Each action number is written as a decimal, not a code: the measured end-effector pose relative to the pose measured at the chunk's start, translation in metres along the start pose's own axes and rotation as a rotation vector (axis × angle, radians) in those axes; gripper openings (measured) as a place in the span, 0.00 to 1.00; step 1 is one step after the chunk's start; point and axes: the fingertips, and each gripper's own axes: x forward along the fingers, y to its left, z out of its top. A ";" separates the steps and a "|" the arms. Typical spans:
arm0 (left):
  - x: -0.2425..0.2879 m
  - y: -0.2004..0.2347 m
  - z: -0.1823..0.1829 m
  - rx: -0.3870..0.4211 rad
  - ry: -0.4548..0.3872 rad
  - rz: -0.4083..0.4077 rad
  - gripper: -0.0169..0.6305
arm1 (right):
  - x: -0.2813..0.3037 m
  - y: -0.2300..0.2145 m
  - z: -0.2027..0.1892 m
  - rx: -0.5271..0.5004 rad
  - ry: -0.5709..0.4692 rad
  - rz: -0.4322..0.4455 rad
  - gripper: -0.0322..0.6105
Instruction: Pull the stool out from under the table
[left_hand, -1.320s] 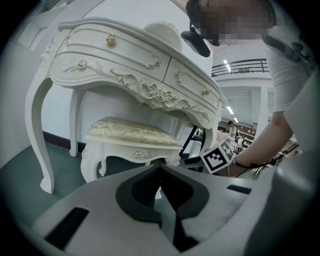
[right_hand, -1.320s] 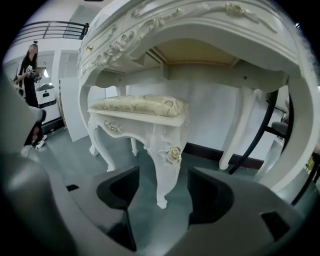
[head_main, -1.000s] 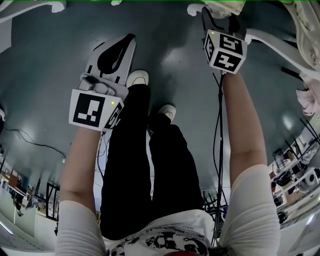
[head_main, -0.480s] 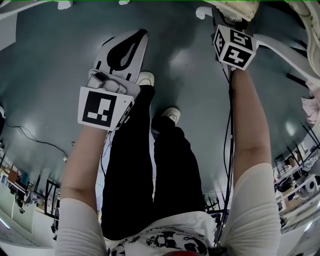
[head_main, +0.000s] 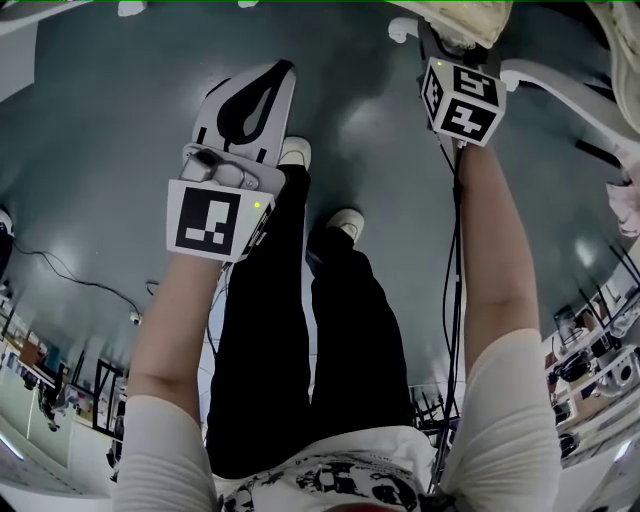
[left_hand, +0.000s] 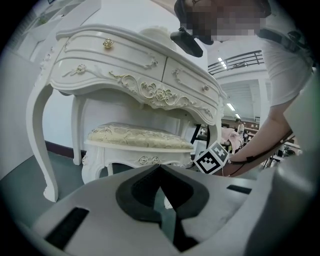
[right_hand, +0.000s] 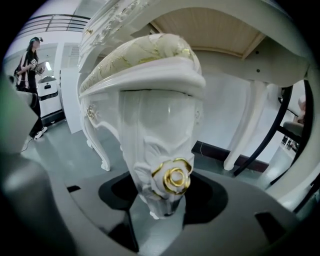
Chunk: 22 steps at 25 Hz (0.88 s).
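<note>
Since a second ago: left gripper (head_main: 262, 80) has drifted slightly rightward and lower in the head view; right gripper (head_main: 447, 42) has edged in towards the stool (head_main: 470, 18) at the top edge.

Head view: the person stands on the grey floor (head_main: 100, 150) with both arms stretched forward. The left gripper hangs over bare floor and touches nothing. The right gripper's tips run in under the stool's edge, so their state does not show here.

Left gripper view: jaws together, only a thin slit between them, nothing held. Ahead stands the white carved table (left_hand: 125, 70). The stool sits fully beneath it, between the table legs, with its cushion below the drawer front. The right gripper's marker cube shows at the stool's near right corner.

Right gripper view: jaws have just been closing and stand wide, with the stool's corner leg (right_hand: 160, 150) between them. The gold rosette (right_hand: 173, 181) sits level with the pads, and the leg appears to fill the gap and bear on both, so this reads as a grip. The table's underside is overhead.

Progress, as a judgement: approach done and grasp on the leg made or nearly made. The pull itself is not begun, so the whole travel out from under the table remains.
</note>
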 end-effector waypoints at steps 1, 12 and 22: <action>-0.003 -0.001 -0.001 -0.001 0.004 0.003 0.05 | -0.003 0.002 -0.003 0.001 0.005 0.005 0.47; -0.041 -0.012 -0.007 -0.003 0.014 0.025 0.05 | -0.050 0.029 -0.040 -0.027 0.044 0.045 0.47; -0.096 -0.037 -0.027 -0.052 0.023 0.083 0.05 | -0.095 0.064 -0.074 -0.043 0.061 0.087 0.47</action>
